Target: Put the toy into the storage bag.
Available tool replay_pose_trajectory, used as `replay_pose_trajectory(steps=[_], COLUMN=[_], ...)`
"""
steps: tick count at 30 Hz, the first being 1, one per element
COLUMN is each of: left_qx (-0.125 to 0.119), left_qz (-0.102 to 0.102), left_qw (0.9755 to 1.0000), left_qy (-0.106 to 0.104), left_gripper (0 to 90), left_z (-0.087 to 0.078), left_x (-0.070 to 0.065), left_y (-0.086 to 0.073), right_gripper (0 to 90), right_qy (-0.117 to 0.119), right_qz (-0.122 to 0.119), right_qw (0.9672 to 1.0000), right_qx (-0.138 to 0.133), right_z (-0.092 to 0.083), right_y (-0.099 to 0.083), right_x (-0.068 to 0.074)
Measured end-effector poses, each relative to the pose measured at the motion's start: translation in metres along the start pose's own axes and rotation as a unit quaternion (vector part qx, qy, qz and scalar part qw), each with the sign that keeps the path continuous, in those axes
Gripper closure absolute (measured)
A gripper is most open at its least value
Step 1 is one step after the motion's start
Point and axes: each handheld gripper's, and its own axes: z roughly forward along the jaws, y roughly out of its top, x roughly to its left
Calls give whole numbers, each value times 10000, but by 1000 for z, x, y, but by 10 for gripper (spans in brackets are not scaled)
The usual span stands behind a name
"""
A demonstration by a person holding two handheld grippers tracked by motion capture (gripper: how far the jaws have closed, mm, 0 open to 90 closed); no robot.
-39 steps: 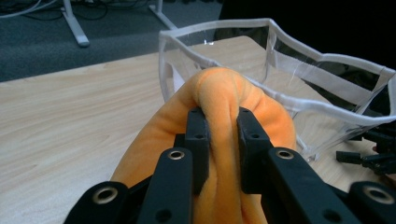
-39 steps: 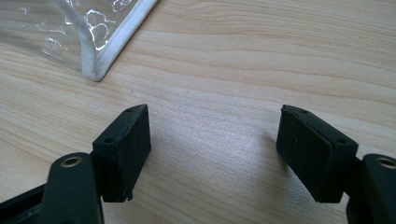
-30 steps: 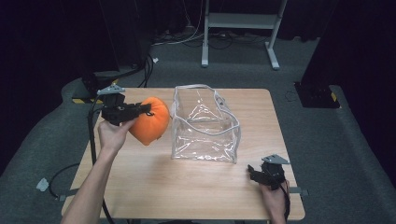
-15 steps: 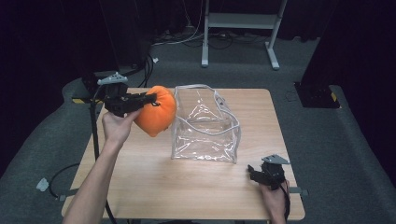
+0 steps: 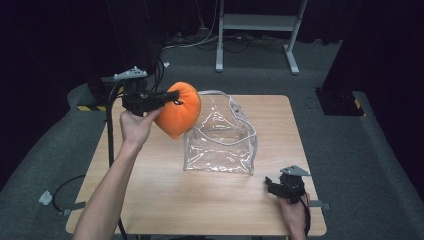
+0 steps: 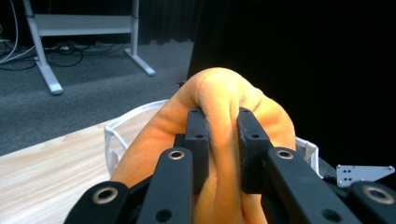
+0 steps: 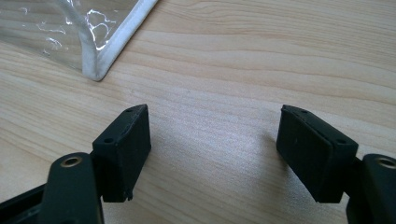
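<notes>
Your left claw [image 5: 172,97] sits in the upper left of the high view, clamped tight on a fold of the orange plush pumpkin [image 5: 179,116], which hangs in the air clear of the counter [image 5: 150,185]. In the left gripper view the orange fabric [image 6: 219,140] bulges between the two pads. The pumpkin is just beside the upper left corner of the clear plastic tote bag [image 5: 220,142], which stands upright at the centre of the counter. At the lower right, your right claw [image 5: 274,186] rests low on the counter, jaws spread wide and holding nothing, near the bag's white-trimmed corner [image 7: 100,65].
</notes>
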Motion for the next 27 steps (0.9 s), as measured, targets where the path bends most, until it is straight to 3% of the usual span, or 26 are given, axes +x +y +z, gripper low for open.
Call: replay_pose_trajectory(steps=[15, 27], left_qx=[-38, 88], left_qz=[-56, -77], left_qw=[9998, 9998], left_qy=[-191, -177], left_gripper=[776, 769], left_z=[35, 70], left_x=[-26, -34], left_y=[4, -13], right_gripper=[259, 259], right_qy=[7, 26], right_qz=[-15, -13], right_qw=[10000, 10000], right_qx=[-1, 2], right_z=[0, 0], right_y=[0, 0], right_x=[0, 0])
